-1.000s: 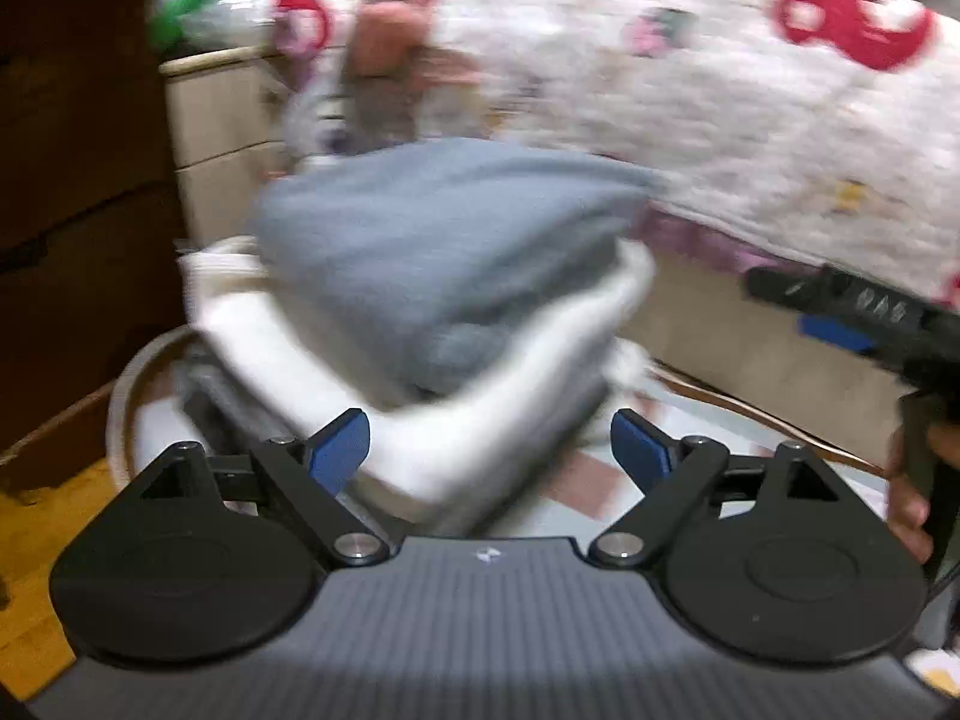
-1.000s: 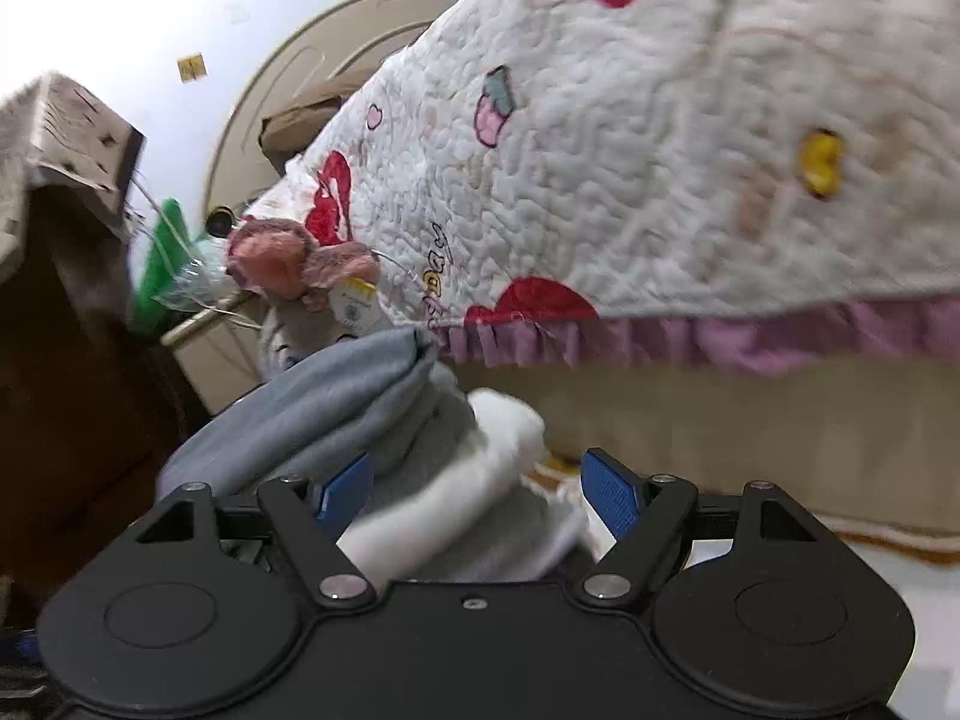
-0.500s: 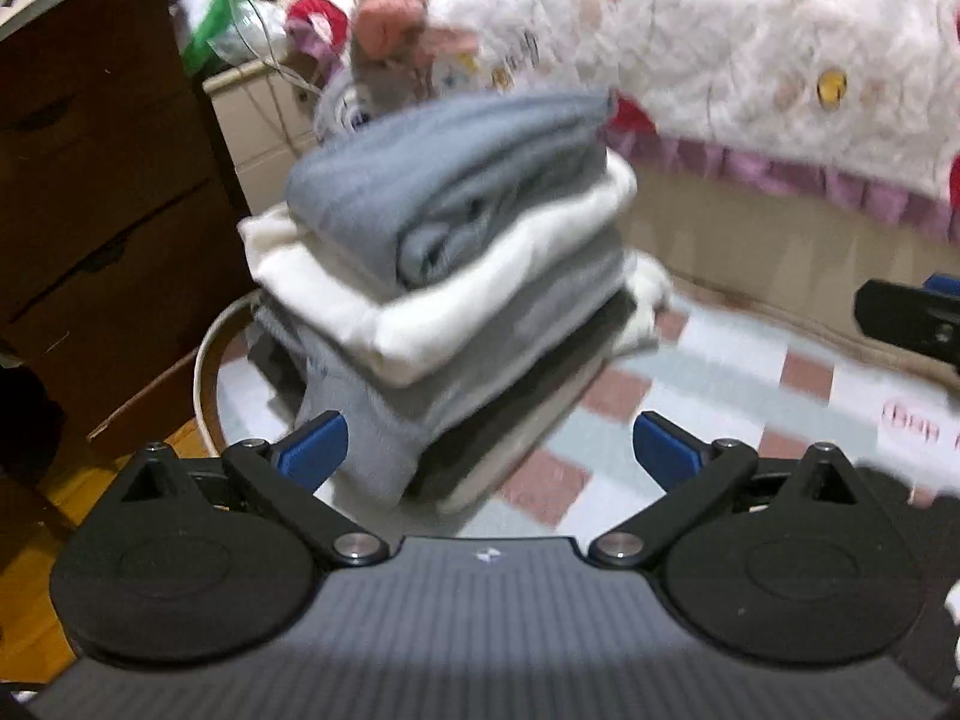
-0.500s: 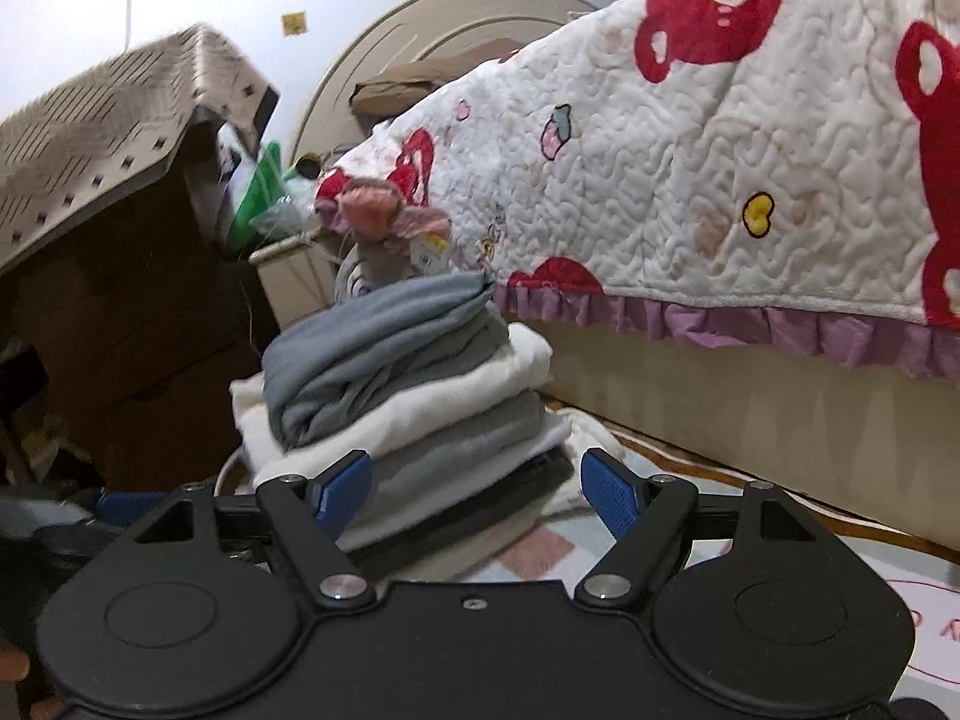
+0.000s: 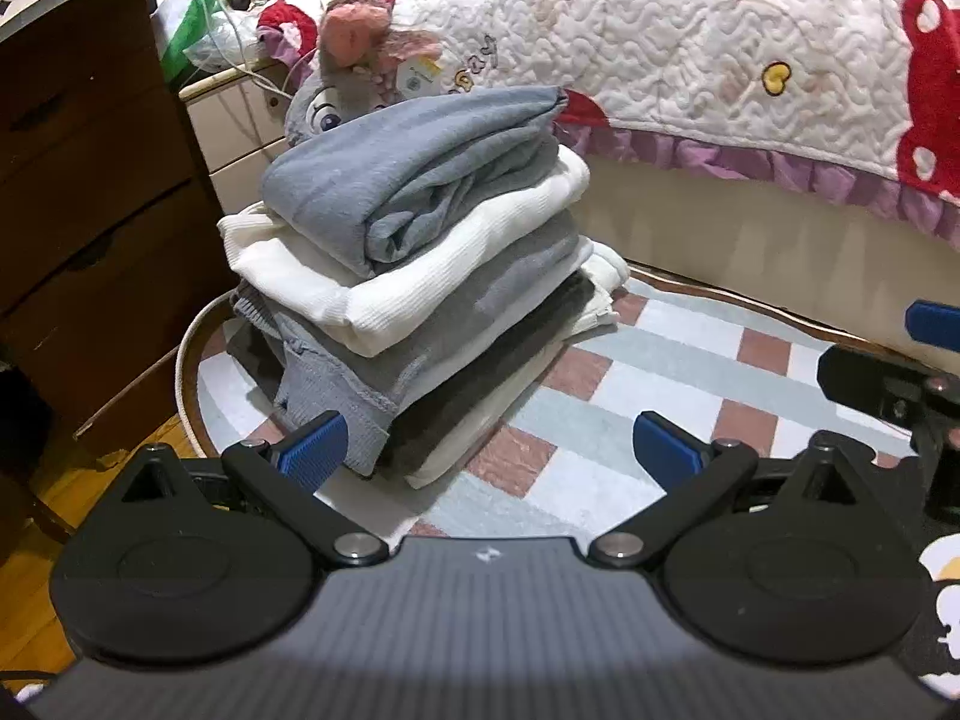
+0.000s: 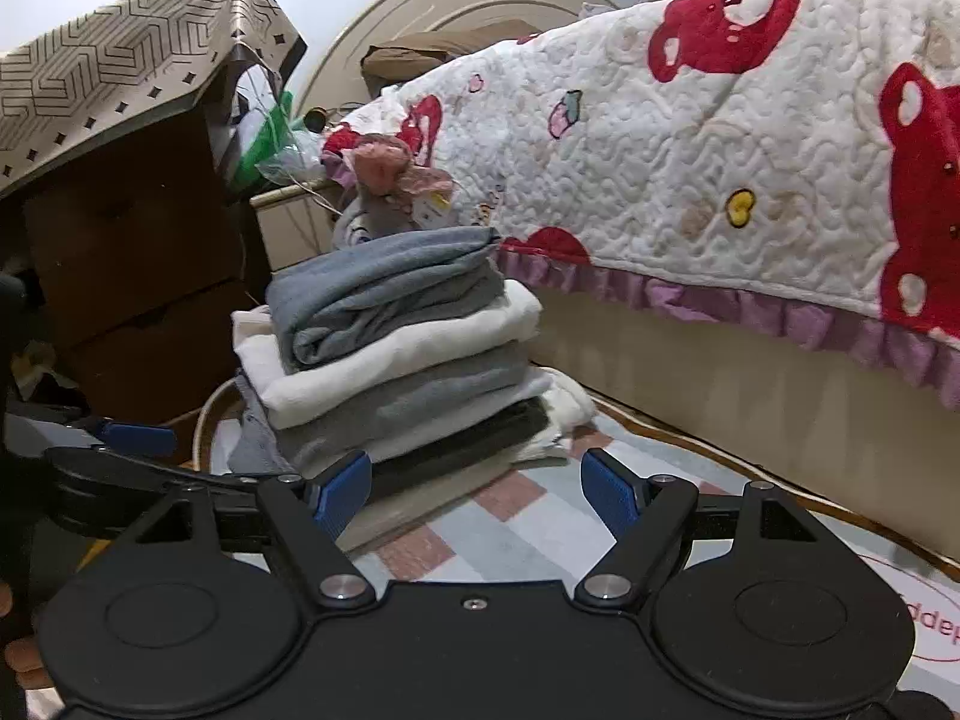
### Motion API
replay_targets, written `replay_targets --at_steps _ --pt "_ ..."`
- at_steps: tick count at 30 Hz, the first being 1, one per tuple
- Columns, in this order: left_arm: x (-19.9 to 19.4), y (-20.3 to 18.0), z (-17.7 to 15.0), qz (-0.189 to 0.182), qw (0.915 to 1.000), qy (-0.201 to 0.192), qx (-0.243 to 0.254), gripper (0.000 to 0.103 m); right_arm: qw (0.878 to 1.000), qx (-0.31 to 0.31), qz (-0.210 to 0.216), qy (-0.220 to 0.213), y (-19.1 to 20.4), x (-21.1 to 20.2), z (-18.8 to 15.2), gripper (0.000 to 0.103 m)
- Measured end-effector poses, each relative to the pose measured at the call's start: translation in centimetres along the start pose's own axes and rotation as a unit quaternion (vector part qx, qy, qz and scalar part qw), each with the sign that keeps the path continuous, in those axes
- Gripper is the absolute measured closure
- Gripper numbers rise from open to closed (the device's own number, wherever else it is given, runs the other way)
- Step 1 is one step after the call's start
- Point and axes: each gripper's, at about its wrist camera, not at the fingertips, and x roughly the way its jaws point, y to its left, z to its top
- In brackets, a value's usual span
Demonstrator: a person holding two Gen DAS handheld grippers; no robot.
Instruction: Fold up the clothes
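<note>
Folded clothes in a soft stack (image 5: 420,300) (image 6: 390,372) sit on the checked rug of pale blue, white and brick-red squares (image 5: 660,384) (image 6: 516,534), at its rounded end nearest the dark brown wooden drawer chest (image 5: 90,192) (image 6: 132,276). The stack's long axis runs from the rug's edge by the chest toward the bed, so the rolled fold edges face both cameras. On top lies a blue-grey jersey garment (image 5: 414,180) (image 6: 384,294), loosely creased at its fold; under it a thick white ribbed piece (image 5: 414,294) (image 6: 396,360), then a grey knit (image 5: 432,348) (image 6: 408,402), then darker grey and cream layers touching the rug. Just behind the stack a grey plush toy with a pink fuzzy tuft (image 5: 354,60) (image 6: 384,186) leans against the white quilted bedspread with red motifs and a purple ruffle (image 5: 720,60) (image 6: 720,168).

Left gripper (image 5: 489,444) hovers just in front of the stack with its blue-padded fingers spread wide and nothing between them. Right gripper (image 6: 477,489) is likewise wide apart and holds nothing, near the stack's lower corner.
</note>
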Motion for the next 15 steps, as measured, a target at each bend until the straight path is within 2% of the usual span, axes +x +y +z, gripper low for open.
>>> replay_targets --at_steps 15 --pt "-0.54 -0.30 -0.39 -0.038 0.9992 0.007 0.000 0.000 1.000 0.005 -0.023 0.006 -0.28 -0.55 -0.30 0.021"
